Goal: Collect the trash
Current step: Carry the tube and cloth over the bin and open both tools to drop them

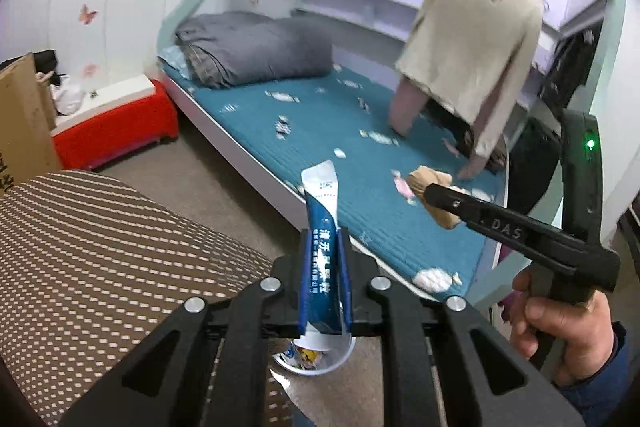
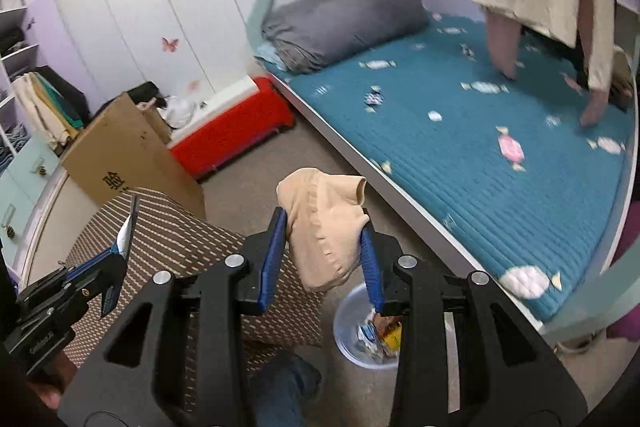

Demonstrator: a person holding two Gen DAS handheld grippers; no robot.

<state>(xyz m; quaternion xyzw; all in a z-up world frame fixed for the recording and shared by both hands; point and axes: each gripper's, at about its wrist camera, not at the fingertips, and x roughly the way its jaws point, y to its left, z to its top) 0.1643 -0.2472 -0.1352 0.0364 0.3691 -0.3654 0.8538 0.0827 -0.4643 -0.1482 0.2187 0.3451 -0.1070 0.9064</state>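
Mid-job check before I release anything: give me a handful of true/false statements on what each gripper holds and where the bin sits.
1. The left gripper is shut on a blue sachet. True.
2. The right gripper is empty. False: its jaws clamp a beige crumpled cloth.
3. The trash bin sits on the bed. False: it stands on the floor, below the grippers.
4. The bin already holds wrappers. True.
5. A red storage box stands beside the bed. True.
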